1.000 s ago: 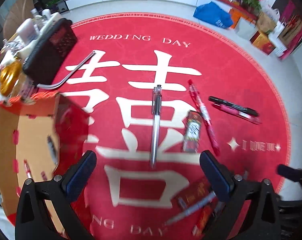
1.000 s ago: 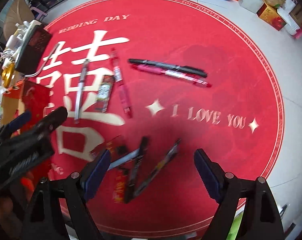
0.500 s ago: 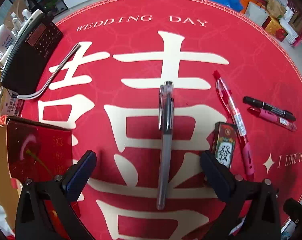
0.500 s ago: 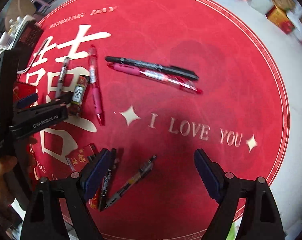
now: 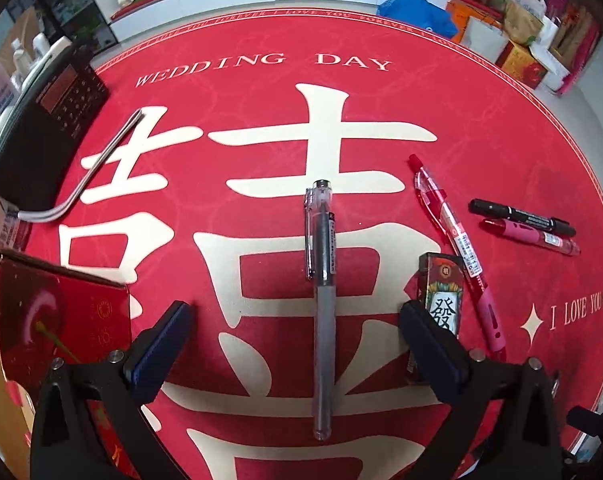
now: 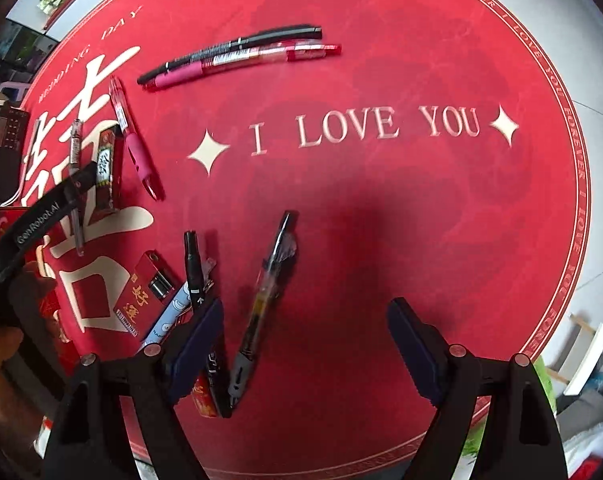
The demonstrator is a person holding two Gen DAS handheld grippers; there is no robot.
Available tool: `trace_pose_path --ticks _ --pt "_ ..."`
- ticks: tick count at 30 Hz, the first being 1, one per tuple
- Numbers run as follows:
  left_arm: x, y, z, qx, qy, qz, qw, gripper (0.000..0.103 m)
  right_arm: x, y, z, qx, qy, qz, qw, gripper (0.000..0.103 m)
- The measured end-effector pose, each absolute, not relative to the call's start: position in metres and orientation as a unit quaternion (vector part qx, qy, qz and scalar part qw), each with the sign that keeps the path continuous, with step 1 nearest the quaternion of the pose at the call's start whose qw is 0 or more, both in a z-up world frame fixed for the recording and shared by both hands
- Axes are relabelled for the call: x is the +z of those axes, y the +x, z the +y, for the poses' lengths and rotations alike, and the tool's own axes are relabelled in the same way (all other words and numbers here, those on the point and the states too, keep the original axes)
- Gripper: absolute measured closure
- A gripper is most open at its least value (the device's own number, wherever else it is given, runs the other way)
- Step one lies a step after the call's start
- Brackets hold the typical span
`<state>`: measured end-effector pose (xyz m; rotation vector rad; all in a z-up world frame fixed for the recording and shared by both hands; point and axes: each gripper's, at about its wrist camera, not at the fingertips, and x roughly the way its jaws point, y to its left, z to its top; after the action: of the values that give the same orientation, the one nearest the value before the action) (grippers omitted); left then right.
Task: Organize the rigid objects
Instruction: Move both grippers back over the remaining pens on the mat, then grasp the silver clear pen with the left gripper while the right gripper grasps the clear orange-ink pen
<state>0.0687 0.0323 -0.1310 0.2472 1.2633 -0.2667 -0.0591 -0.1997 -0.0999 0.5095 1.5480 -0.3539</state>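
Observation:
A clear grey pen (image 5: 321, 304) lies lengthwise between the open fingers of my left gripper (image 5: 295, 332), which hovers just above it and is empty. Beside it lie a small mahjong-print box (image 5: 439, 300), a red pen (image 5: 457, 248), a black marker (image 5: 521, 216) and a pink pen (image 5: 533, 236). My right gripper (image 6: 305, 336) is open and empty over the red mat (image 6: 381, 208). A black pen (image 6: 265, 288) lies just ahead of its left finger, with a black marker (image 6: 195, 276), a blue-white pen (image 6: 169, 316) and a red box (image 6: 139, 296) to the left.
An open red gift box (image 5: 57, 316) stands at the left of the mat. A black radio (image 5: 45, 120) with a silver antenna lies at the far left. Bags and boxes (image 5: 517, 32) stand on the floor beyond the mat. The left gripper also shows in the right wrist view (image 6: 41, 216).
My left gripper has moved forward and lower over the grey pen, which now lies between its fingers. My right gripper has moved closer to the mat and rightward; the black pen now lies by its left finger.

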Motion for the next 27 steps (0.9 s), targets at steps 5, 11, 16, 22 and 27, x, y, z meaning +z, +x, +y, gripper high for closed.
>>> trace_pose_path --ticks 5,11,16,22,27 --pt "-0.130 0.073 0.028 -0.141 0.102 0.585 0.793 0.000 -0.104 -0.061 -0.183 -0.180 0.204 0.686 0.675 0.026" --pt "-0.129 0.077 0.027 -0.144 0.098 0.580 0.796 0.000 -0.102 -0.068 -0.165 -0.199 0.182 0.684 0.678 0.035" --pt "-0.129 0.078 0.029 -0.144 0.098 0.581 0.795 0.000 -0.096 -0.064 -0.155 -0.198 0.179 0.684 0.679 0.045" --pt "-0.130 0.074 0.026 -0.144 0.096 0.576 0.799 0.000 -0.099 -0.065 -0.159 -0.200 0.179 0.685 0.677 0.046" --pt "-0.130 0.070 0.020 -0.133 0.087 0.571 0.805 0.000 -0.097 -0.052 -0.149 -0.178 0.157 0.691 0.683 0.080"
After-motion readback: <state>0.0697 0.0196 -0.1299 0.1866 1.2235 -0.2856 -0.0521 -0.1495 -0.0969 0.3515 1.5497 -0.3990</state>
